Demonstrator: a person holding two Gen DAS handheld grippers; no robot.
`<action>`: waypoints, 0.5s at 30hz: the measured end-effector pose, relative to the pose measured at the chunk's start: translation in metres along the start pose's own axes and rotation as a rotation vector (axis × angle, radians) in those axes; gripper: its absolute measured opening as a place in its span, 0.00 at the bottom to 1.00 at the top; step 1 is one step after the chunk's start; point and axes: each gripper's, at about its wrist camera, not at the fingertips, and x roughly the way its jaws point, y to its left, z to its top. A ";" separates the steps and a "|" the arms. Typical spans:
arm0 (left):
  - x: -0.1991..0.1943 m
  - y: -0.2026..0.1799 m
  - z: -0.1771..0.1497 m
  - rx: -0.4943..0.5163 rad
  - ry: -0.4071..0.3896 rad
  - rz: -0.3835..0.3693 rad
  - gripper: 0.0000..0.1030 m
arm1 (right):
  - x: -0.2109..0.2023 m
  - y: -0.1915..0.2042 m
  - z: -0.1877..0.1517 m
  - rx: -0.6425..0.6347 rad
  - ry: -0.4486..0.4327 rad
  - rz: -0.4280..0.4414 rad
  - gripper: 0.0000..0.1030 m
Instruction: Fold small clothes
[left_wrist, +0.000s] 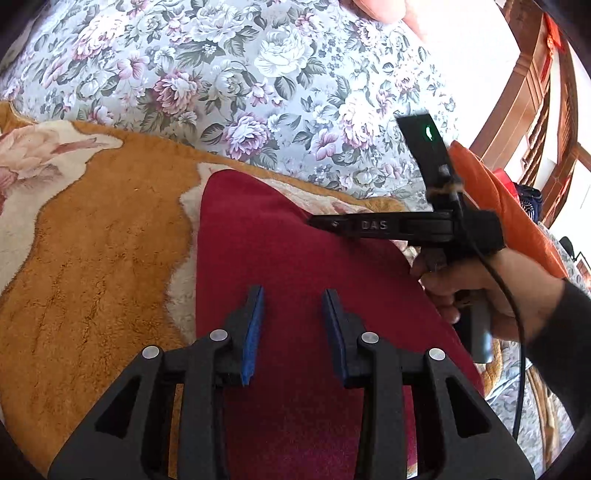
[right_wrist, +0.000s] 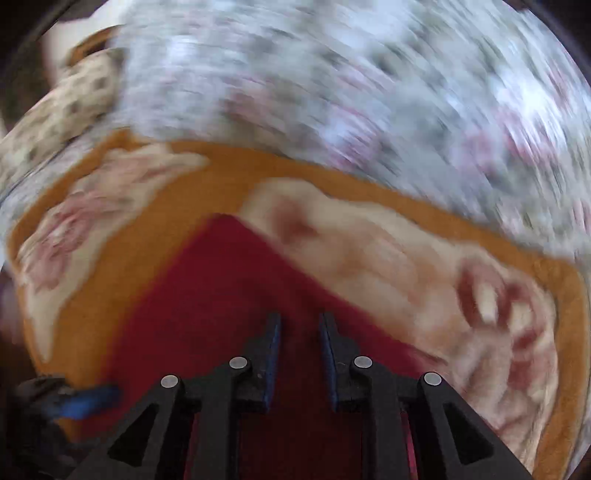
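A bed is covered by a floral sheet (left_wrist: 258, 74) (grey-blue, with pink and white blooms), on which an orange plush blanket (left_wrist: 103, 229) with cream flower motifs is spread. On the blanket lies the dark red garment (left_wrist: 280, 258), one pointed corner directed toward the sheet. An orange cloth (left_wrist: 509, 206) is seen at the right edge, behind the right hand (left_wrist: 491, 291). The left gripper (left_wrist: 293, 295) is held over the garment's near part, its blue-padded fingers (left_wrist: 255, 332) spread apart with nothing between them. The right gripper (left_wrist: 314, 221) is seen from the side at the garment's right edge, its tip on or just above the cloth. In the right wrist view (heavily blurred) its fingers (right_wrist: 271, 365) are parted over red fabric; whether any cloth is caught cannot be told.
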 end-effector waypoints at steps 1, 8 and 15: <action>0.000 -0.001 0.000 0.002 -0.002 0.001 0.30 | -0.001 -0.016 -0.008 0.055 -0.022 0.053 0.10; -0.001 0.005 -0.002 -0.021 -0.004 -0.013 0.30 | -0.039 -0.033 -0.026 0.155 -0.158 0.115 0.13; 0.000 0.002 -0.003 -0.015 -0.010 -0.008 0.30 | -0.042 -0.023 -0.056 0.050 -0.135 0.005 0.15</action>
